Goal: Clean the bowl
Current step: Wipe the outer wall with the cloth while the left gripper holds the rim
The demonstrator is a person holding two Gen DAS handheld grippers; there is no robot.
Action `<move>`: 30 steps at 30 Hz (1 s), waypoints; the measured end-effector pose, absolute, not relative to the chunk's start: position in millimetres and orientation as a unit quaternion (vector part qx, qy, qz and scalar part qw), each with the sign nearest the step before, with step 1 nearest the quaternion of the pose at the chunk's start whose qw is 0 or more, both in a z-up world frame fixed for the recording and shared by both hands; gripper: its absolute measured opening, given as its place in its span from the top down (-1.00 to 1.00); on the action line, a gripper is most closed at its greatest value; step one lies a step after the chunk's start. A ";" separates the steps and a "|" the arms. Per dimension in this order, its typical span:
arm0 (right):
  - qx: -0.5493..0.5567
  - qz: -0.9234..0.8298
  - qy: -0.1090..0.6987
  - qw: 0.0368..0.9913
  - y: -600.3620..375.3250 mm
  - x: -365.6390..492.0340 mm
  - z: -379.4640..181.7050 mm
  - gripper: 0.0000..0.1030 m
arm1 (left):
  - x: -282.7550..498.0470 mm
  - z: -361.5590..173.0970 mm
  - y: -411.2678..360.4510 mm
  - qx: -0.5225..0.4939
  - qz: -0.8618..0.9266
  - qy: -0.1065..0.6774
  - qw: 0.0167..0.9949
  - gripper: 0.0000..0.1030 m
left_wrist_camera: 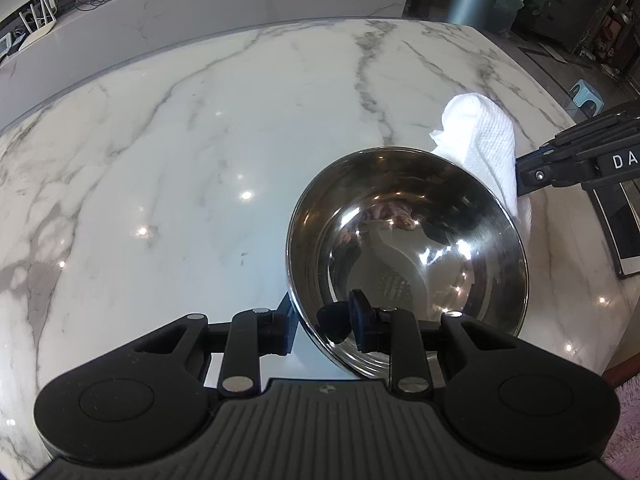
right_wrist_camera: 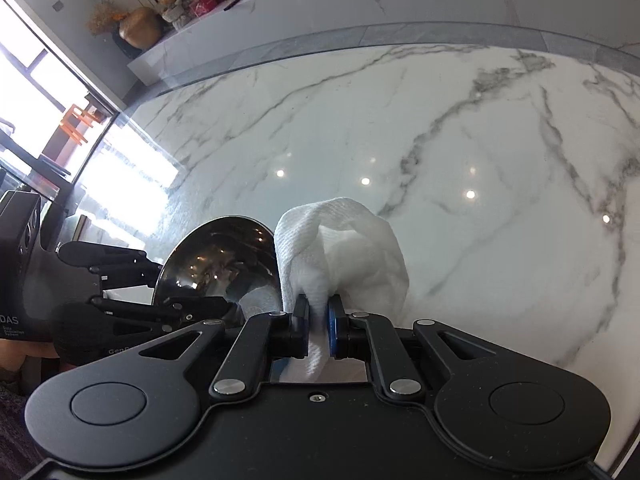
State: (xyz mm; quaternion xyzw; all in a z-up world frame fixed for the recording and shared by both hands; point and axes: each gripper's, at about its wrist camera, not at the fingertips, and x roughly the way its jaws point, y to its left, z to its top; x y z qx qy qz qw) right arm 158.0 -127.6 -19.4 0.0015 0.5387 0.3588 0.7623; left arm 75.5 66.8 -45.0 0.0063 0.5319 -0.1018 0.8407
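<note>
On the white marble table (left_wrist_camera: pixel 180 160), the left gripper (left_wrist_camera: pixel 324 320) clamped the steel bowl (left_wrist_camera: pixel 408 252) rim at lower centre, tilted; right gripper (right_wrist_camera: pixel 318 320) jaws pinched the paper towel (right_wrist_camera: pixel 340 248) beside it, likely wiping inside next.

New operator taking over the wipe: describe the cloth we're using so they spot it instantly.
Start at the white marble countertop and find the shiny steel bowl, tilted in the left gripper. Right beside its rim, pinched in the right gripper, is the paper towel: white, dimpled, bunched into a loop, the only soft thing there.
</note>
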 end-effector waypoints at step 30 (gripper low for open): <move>0.016 0.361 0.571 0.737 -138.1 128.9 -43.8 0.84 | 74.4 -45.3 69.5 0.022 -0.110 0.512 0.852 0.49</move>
